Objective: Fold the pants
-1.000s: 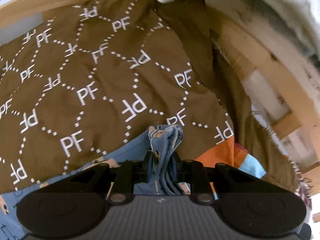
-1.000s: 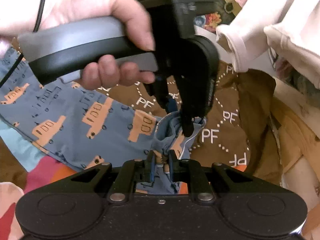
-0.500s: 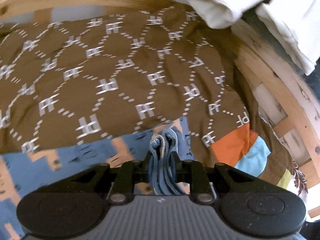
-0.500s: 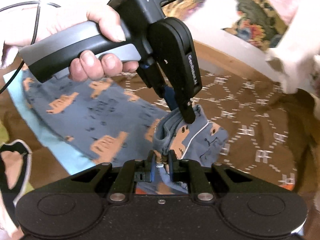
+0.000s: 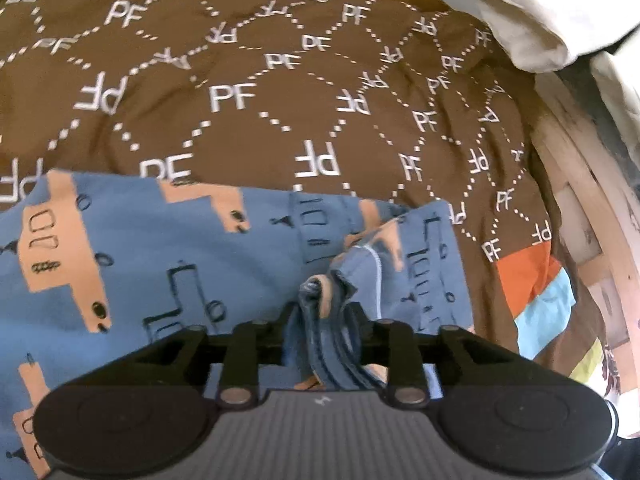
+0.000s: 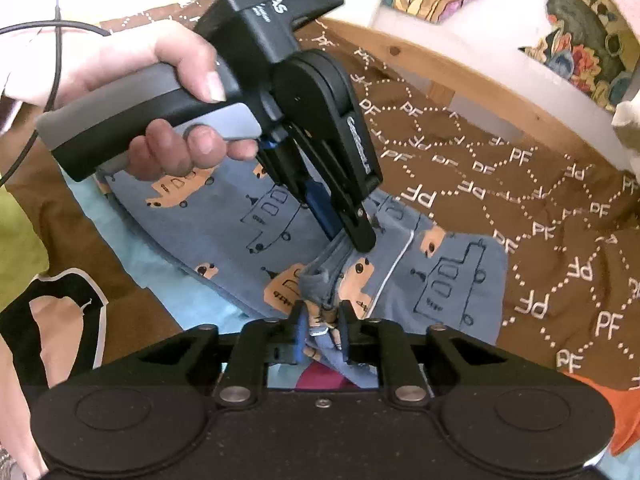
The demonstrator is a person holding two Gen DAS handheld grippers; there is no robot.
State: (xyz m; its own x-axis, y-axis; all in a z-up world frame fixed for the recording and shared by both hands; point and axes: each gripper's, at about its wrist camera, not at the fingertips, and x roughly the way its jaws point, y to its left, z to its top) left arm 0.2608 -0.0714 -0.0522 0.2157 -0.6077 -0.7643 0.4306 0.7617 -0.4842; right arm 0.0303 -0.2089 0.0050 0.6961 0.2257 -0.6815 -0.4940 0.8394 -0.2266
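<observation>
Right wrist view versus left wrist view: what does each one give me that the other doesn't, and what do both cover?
Only the right wrist view shows the person's hand on the left gripper, seen from outside, and the right gripper; both have just been opening, with bunched cloth still between their fingers.

Only the left wrist view shows a cream folded cloth at the far right, plus the orange and light blue patches of the bedding.

Both show the blue pants with orange vehicles lying on the brown PF-patterned cover and the wooden frame.
</observation>
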